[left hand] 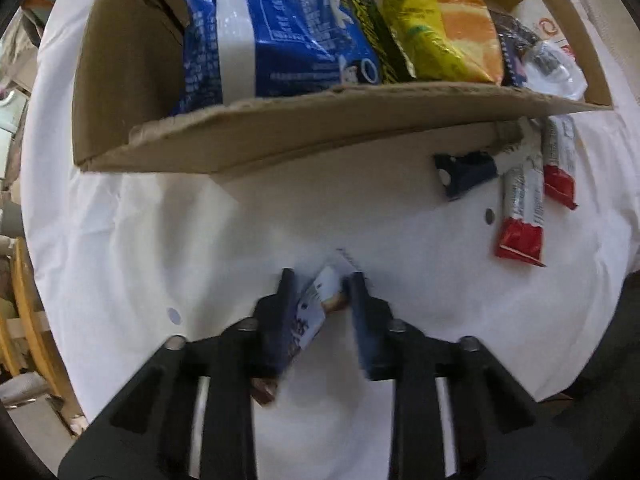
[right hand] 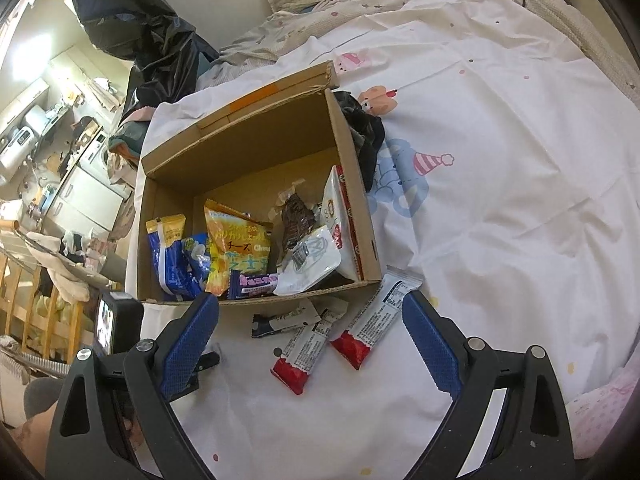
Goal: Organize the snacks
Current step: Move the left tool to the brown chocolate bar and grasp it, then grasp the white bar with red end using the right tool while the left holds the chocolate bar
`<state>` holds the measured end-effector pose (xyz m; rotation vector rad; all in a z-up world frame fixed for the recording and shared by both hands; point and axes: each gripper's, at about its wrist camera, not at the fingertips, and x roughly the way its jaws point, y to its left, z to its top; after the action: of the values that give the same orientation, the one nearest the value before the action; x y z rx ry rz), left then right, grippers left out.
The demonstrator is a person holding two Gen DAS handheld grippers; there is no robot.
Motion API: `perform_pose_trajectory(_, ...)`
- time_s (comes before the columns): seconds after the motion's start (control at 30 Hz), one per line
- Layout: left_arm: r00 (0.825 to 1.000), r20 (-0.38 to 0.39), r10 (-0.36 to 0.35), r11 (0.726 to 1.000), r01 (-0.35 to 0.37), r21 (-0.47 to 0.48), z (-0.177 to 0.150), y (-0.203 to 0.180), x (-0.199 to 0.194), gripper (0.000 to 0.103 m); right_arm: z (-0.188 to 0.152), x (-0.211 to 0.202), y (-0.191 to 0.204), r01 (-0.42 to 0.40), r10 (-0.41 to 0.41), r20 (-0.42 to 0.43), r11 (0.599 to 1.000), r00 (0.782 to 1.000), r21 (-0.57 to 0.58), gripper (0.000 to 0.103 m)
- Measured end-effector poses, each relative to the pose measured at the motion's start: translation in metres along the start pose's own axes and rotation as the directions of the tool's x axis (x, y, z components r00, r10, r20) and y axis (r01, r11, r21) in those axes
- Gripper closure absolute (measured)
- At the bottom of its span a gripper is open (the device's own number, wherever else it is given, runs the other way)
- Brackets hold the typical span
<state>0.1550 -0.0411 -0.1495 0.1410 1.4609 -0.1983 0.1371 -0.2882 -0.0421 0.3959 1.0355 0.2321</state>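
Note:
A cardboard box (left hand: 280, 136) (right hand: 256, 148) stands on the white bedsheet, holding a blue bag (left hand: 280, 36), a yellow-orange bag (left hand: 444, 28) (right hand: 238, 240) and other packets. My left gripper (left hand: 322, 284) is shut on a small white-and-blue snack packet (left hand: 316, 308), just above the sheet in front of the box. Two red-and-white bars (left hand: 524, 208) (right hand: 308, 344) and a dark blue wrapper (left hand: 464, 172) (right hand: 280, 320) lie beside the box's front wall. My right gripper (right hand: 310, 316) is open and empty, above those bars.
The sheet (right hand: 500, 160) covers a bed with rumpled bedding at the back. A dark cloth (right hand: 364, 128) lies against the box's right wall. A black bag (right hand: 132, 24) and cluttered room sit left. The left gripper's camera body (right hand: 116, 320) shows at lower left.

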Motion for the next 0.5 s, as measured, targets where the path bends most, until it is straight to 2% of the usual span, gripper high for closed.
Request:
perform_pose_trajectory(0.13, 0.999, -0.001, -0.055, 0.998, 0.055, 0.006, -0.010, -0.005, -0.009, 0.092, 0.002, 0.003, -0.004, -0.012, 0.012, -0.014, 0.999, 1.000, 0.032, 0.008)
perform_pose_trajectory(0.37, 0.993, 0.037, -0.114, 0.990, 0.117, -0.076, -0.030, 0.000, -0.039, 0.092, 0.002, 0.008, -0.007, -0.020, 0.022, -0.033, 0.998, 0.999, 0.053, 0.008)
perform_pose_trajectory(0.5, 0.991, 0.074, -0.114, 0.985, 0.123, -0.120, -0.041, 0.006, -0.051, 0.092, -0.002, 0.016, -0.014, -0.043, 0.051, -0.081, 0.995, 0.995, 0.094, 0.008)
